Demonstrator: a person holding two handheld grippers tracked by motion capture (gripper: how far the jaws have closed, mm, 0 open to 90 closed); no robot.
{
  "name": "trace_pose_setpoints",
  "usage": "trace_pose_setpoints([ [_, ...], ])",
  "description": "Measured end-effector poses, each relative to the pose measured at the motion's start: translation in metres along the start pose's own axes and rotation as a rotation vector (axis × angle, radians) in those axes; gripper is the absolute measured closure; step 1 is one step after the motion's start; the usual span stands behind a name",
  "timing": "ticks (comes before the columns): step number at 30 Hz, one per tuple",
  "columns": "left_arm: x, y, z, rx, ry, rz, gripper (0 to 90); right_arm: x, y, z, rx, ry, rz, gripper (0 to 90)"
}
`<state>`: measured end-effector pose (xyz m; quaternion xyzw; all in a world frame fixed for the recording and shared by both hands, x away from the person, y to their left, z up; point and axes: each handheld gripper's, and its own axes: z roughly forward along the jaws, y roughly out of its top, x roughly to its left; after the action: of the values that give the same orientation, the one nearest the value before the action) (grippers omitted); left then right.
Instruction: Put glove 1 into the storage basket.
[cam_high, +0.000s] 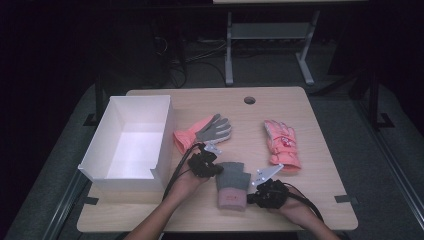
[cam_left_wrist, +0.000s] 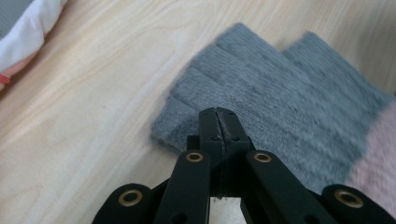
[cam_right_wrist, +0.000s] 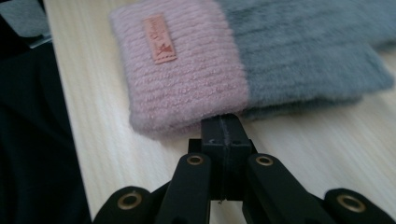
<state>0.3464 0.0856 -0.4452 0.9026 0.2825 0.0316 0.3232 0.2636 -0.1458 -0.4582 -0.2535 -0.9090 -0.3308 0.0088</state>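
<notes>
A grey mitten (cam_high: 233, 184) with a pink cuff (cam_high: 230, 198) lies flat near the front edge of the wooden tabletop (cam_high: 320, 150), between the two hand-held grippers. The left gripper (cam_high: 218, 169) sits at the mitten's grey finger end, its fingers (cam_left_wrist: 208, 126) closed together with nothing between them, tips over the edge of the knit. The right gripper (cam_high: 251, 196) sits at the cuff side; its fingers (cam_right_wrist: 233, 130) are likewise closed on nothing, tips just beside the seam where pink meets grey (the cuff carries a small tan label (cam_right_wrist: 159, 39)). Farther back, an orange glove with a grey palm (cam_high: 205, 131) lies just right of an open white box (cam_high: 131, 142), and a pink padded glove (cam_high: 281, 143) lies well apart toward the right of the tabletop.
</notes>
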Motion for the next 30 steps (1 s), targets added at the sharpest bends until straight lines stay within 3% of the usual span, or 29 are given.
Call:
trace_pose_setpoints([
  [4, 0.005, 0.004, 0.003, -0.003, -0.015, -0.016, 89.6, 0.008, 0.008, 0.009, -0.006, 0.032, -0.019, 90.0],
  [10, 0.009, 0.013, 0.009, 0.019, -0.031, 0.013, 89.6, 0.018, 0.021, 0.023, -0.011, 0.061, -0.051, 90.0],
  [12, 0.007, 0.014, 0.011, 0.003, -0.039, -0.005, 89.6, 0.02, 0.023, 0.026, -0.014, 0.067, -0.054, 90.0],
  [13, 0.009, 0.016, 0.013, 0.013, -0.043, 0.014, 89.6, 0.021, 0.025, 0.028, -0.014, 0.07, -0.06, 90.0],
  [20, 0.004, 0.022, 0.017, 0.019, -0.051, 0.037, 89.5, 0.024, 0.035, 0.038, -0.023, 0.071, -0.109, 90.0],
  [22, 0.005, 0.022, 0.015, 0.014, -0.056, 0.028, 89.3, 0.024, 0.033, 0.035, -0.024, 0.076, -0.087, 90.0],
  [26, 0.006, 0.02, 0.005, -0.011, -0.064, 0.022, 80.4, 0.023, 0.028, 0.027, -0.032, 0.065, -0.076, 89.9],
  [27, 0.002, 0.018, 0.0, -0.031, -0.061, 0.01, 71.5, 0.023, 0.023, 0.019, -0.041, 0.051, -0.05, 85.7],
  [28, 0.002, 0.017, -0.004, -0.02, -0.066, 0.023, 68.1, 0.022, 0.021, 0.016, -0.042, 0.044, -0.049, 83.6],
  [30, -0.003, 0.013, -0.006, -0.03, -0.077, 0.002, 59.3, 0.019, 0.015, 0.008, -0.045, 0.017, -0.036, 77.3],
])
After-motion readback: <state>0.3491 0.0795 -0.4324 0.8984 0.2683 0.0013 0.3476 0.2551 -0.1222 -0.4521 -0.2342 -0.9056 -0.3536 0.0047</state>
